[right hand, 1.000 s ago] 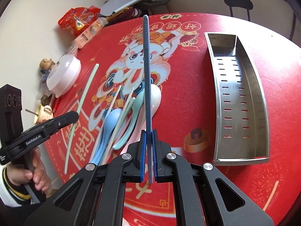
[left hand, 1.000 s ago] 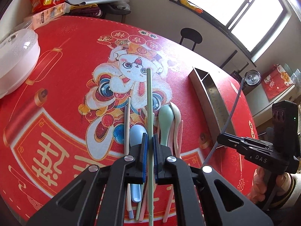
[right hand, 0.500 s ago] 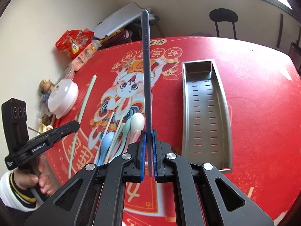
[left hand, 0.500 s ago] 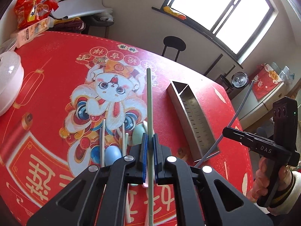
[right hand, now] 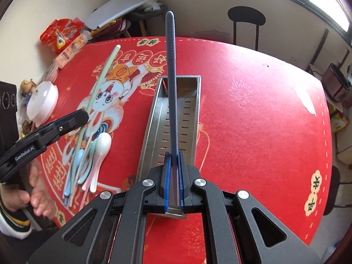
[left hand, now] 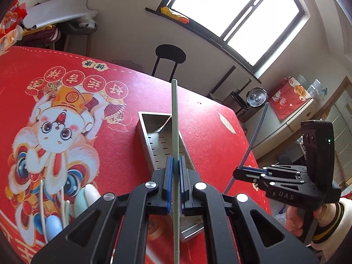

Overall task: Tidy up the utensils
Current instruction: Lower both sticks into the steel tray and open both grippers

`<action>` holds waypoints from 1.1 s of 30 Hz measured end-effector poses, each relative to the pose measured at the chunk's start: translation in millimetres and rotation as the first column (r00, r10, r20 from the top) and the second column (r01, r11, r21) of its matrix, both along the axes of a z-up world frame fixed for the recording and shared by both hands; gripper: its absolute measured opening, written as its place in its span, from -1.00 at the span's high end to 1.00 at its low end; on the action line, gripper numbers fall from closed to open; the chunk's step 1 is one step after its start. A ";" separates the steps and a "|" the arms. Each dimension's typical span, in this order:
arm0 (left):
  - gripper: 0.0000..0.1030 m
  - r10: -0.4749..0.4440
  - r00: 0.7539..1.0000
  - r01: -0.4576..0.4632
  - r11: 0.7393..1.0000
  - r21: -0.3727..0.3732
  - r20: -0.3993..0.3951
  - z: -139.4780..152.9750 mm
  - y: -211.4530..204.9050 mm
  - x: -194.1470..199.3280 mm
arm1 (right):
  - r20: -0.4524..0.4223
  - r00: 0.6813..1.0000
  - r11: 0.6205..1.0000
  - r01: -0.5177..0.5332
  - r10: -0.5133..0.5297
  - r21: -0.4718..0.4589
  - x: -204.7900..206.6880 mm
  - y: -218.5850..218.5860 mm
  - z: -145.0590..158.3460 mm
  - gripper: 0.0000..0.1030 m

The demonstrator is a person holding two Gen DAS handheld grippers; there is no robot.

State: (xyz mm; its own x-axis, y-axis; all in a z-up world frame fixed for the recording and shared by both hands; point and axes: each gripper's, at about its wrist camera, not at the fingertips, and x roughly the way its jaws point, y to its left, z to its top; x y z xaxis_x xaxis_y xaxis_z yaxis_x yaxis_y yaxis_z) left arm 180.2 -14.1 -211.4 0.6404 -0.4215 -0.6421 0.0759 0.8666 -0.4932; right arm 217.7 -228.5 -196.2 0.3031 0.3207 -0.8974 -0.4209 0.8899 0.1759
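My left gripper [left hand: 175,165] is shut on a pale green chopstick [left hand: 175,118], held in the air over the near end of the long steel tray [left hand: 155,136]. My right gripper [right hand: 173,160] is shut on a grey-blue chopstick [right hand: 171,77], which points along the steel tray [right hand: 191,114] from above it. The right gripper [left hand: 242,171] and its chopstick [left hand: 256,132] also show in the left wrist view, to the right of the tray. A pile of pastel spoons and chopsticks [right hand: 88,156] lies on the red tablecloth left of the tray.
A white lidded bowl [right hand: 43,103], a small figurine [right hand: 27,85] and snack packets [right hand: 61,35] stand at the table's far left edge. A black chair [right hand: 246,19] stands beyond the table's far edge. The red cloth [right hand: 264,118] is bare right of the tray.
Both grippers have lifted and swung toward the steel tray, each still holding its chopstick. The spoon pile has slid to the left of both views.
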 end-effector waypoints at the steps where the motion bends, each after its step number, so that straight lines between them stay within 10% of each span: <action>1: 0.89 0.007 1.000 -0.007 1.000 -0.014 -0.008 -4.4 -5.1 5.3 | -0.013 1.000 1.000 -0.010 0.010 0.000 2.5 0.7 -3.3 0.88; 13: 0.89 0.075 0.981 -0.097 0.988 -0.118 -0.177 -71.2 -28.5 50.3 | -0.148 0.989 1.000 -0.015 0.011 -0.028 35.2 14.1 -60.7 0.88; 28: 0.89 0.102 0.952 -0.122 0.991 -0.051 -0.288 -101.6 -35.5 62.7 | -0.229 0.969 0.995 0.097 -0.092 0.012 64.4 18.1 -97.3 0.85; 33: 0.59 0.108 0.955 -0.130 0.989 -0.063 -0.275 -92.9 -24.8 60.1 | -0.198 0.971 0.987 0.149 -0.135 0.057 61.8 14.5 -81.0 0.85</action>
